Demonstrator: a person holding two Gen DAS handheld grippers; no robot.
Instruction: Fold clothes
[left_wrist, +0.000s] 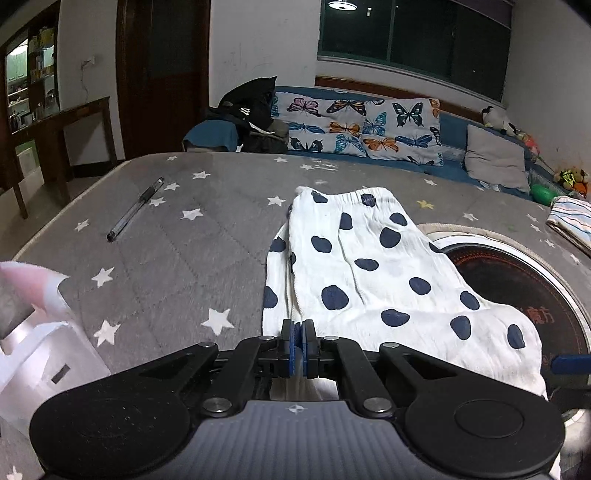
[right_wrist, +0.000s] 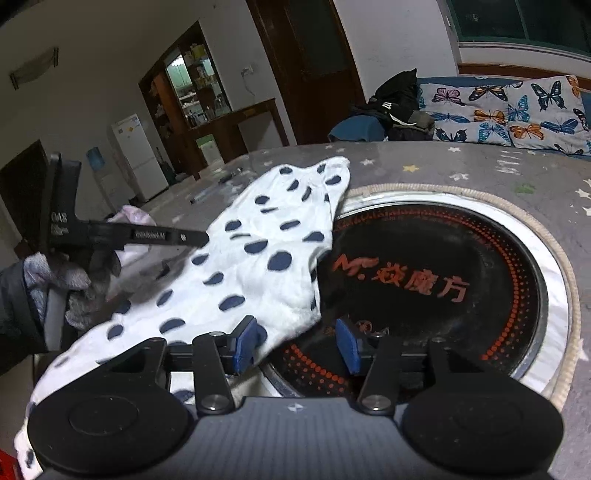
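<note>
The white, navy-dotted cotton garment (left_wrist: 369, 273) hides the near left rim of the round black glass cooktop (left_wrist: 517, 295) sunk in the grey star-print tabletop (left_wrist: 166, 240), and its own near hem vanishes under the closed left gripper (left_wrist: 299, 347). At the left wrist view's left edge a blurred pink-and-white object (left_wrist: 33, 306) is cut off, unidentifiable. In the right wrist view, small items (right_wrist: 225, 177) on the far tabletop are too tiny to name.
</note>
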